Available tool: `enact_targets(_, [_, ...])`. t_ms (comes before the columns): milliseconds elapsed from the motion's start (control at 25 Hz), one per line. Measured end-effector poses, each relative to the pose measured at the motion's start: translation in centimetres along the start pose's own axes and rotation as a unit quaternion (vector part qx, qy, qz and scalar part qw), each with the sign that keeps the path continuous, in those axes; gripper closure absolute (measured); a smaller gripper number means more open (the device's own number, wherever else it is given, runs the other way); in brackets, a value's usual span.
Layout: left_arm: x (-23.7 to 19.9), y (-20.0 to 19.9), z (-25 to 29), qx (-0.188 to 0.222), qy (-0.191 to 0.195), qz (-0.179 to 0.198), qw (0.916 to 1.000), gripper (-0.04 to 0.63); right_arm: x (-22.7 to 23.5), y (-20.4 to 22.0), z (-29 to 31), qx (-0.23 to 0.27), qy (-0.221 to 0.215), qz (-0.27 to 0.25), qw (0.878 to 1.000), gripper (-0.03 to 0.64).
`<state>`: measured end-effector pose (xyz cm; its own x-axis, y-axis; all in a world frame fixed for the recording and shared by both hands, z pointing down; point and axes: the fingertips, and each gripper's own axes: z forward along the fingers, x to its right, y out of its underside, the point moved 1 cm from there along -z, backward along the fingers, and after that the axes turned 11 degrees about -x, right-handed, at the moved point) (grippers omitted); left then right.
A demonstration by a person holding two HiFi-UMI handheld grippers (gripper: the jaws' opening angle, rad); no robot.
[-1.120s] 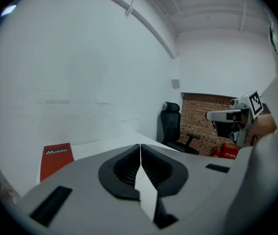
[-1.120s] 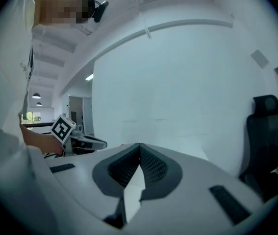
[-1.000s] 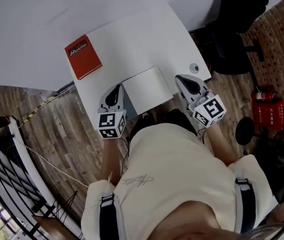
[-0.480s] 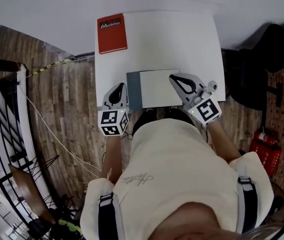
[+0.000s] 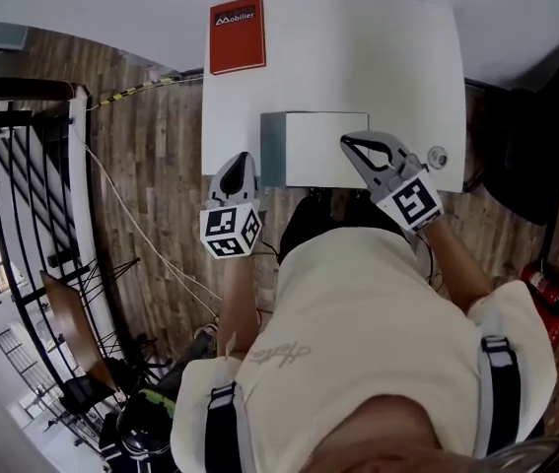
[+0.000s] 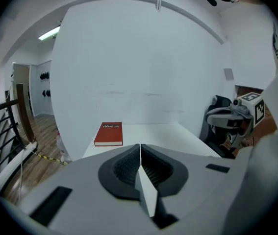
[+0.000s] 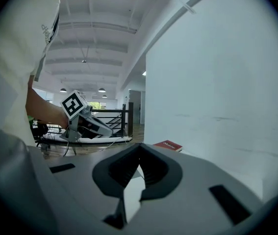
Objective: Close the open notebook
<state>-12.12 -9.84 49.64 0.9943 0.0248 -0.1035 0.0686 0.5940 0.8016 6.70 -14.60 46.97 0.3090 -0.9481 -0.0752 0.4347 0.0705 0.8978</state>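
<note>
The notebook (image 5: 323,149) lies flat near the front edge of the white table (image 5: 378,57), showing a white page with a grey strip (image 5: 271,149) along its left side. My left gripper (image 5: 239,163) is shut and empty, just left of the notebook at the table's front edge; its jaws meet in the left gripper view (image 6: 139,146). My right gripper (image 5: 351,146) reaches over the notebook's right front part, jaws closed on nothing (image 7: 139,144). Whether it touches the page I cannot tell.
A red book (image 5: 237,34) lies at the table's far left corner, also visible as the red book (image 6: 109,133) and the red book (image 7: 167,145). A small round fitting (image 5: 437,155) sits near the right front corner. A white wall backs the table; black railings (image 5: 23,166) stand left.
The head camera has swung, so the table now sits square in view. My right gripper moved from beside the notebook to over its right front part. The left gripper stays beside the notebook.
</note>
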Motion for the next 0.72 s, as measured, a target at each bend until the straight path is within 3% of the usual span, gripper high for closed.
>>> enact_targets(240, [-0.4, 2.9, -1.0, -0.034, -0.036, -0.018, 0.9986, 0.575, -1.3, 0.1, -0.4, 0.004, -0.037, -0.021, 0.999, 0.609])
enact_targets(400, [-1.5, 5.1, -1.3, -0.052, -0.031, -0.013, 0.9981, 0.575, -1.7, -0.5, -0.1, 0.0, -0.026, -0.022, 0.999, 0.609])
enact_targets(600, [-4.4, 10.6, -1.0, -0.093, -0.041, -0.043, 0.9939, 0.575, -3.2, -1.4, -0.1, -0.001, -0.005, -0.023, 1.0, 0.609])
enact_targets(720, [-5.8, 12.3, 0.4, -0.097, -0.021, -0.06, 0.9932, 0.575, -3.5, -1.5, 0.4, 0.0, 0.011, -0.007, 1.0, 0.609])
